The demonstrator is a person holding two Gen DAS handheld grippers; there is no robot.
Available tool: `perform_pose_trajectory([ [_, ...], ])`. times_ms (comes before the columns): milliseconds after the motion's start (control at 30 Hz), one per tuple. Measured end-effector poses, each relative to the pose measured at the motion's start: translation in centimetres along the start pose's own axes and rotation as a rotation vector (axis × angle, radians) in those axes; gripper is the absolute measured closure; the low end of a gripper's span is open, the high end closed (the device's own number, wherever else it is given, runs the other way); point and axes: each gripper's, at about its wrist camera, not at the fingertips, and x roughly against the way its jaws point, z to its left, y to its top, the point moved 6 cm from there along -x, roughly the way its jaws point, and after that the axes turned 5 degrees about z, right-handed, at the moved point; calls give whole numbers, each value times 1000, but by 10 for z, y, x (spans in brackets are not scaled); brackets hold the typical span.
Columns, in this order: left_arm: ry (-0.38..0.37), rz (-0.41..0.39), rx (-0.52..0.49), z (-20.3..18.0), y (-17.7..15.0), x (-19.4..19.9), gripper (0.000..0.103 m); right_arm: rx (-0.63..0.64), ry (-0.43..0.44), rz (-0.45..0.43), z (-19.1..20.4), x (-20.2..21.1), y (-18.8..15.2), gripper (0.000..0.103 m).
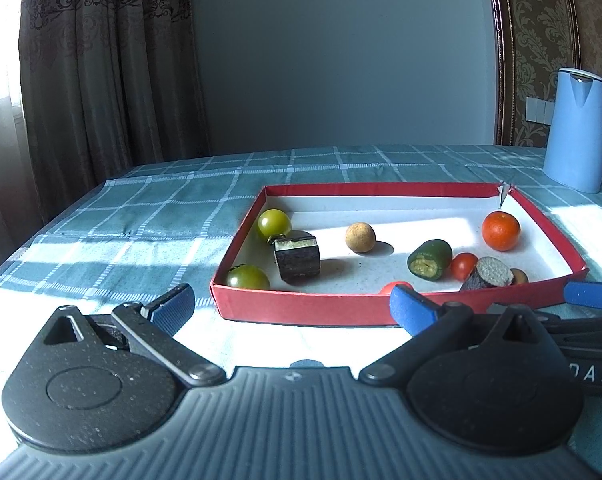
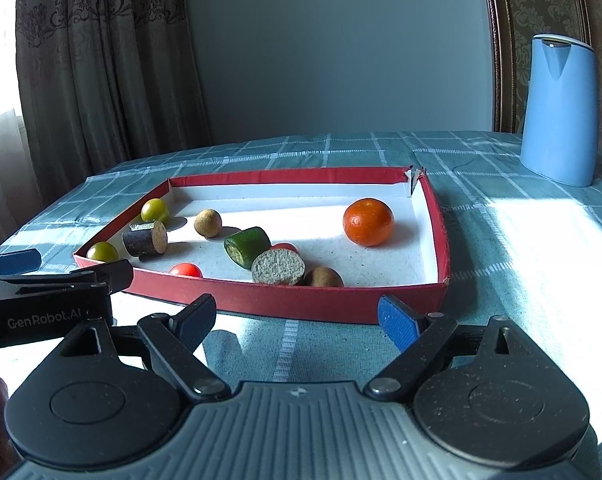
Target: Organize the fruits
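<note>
A shallow red box point(image 1: 301, 305) point(image 2: 285, 303) with a white floor lies on the checked tablecloth. Inside are an orange point(image 1: 501, 231) point(image 2: 368, 222), two green tomatoes point(image 1: 274, 223) point(image 1: 247, 278), two red tomatoes point(image 1: 464, 266) point(image 2: 185, 270), a tan ball point(image 1: 360, 237) point(image 2: 207, 223), a green cut piece point(image 1: 429, 259) point(image 2: 246, 247), two dark cut pieces point(image 1: 297, 258) point(image 2: 278, 267) and a brown fruit point(image 2: 323, 277). My left gripper point(image 1: 291, 308) is open and empty before the box's near wall. My right gripper point(image 2: 297, 320) is open and empty, also in front of the box.
A tall light-blue jug point(image 1: 577, 130) point(image 2: 559, 108) stands at the back right of the table. Curtains hang at the left behind the table edge. Each gripper's fingers show at the side of the other's view point(image 1: 589, 295) point(image 2: 13, 262).
</note>
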Motion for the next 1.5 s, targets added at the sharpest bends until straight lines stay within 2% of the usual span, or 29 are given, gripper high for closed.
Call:
perform_pose_trajectory([
  [300,20,-11,-17,0,0,1,0,-14,-10,41,-3,-5,-2,15],
  [967,66,-35,-71,-5,0,4,0,-9,-17,65,-3,-9,-5,15],
  [1267,46,-14,-59,-3,0,1,0,-8,-19,68,-2,-10,-6,15],
  [1500,58,-19,-70,-5,-1,2,0,-3,-21,75,-1,-11,-6,14],
])
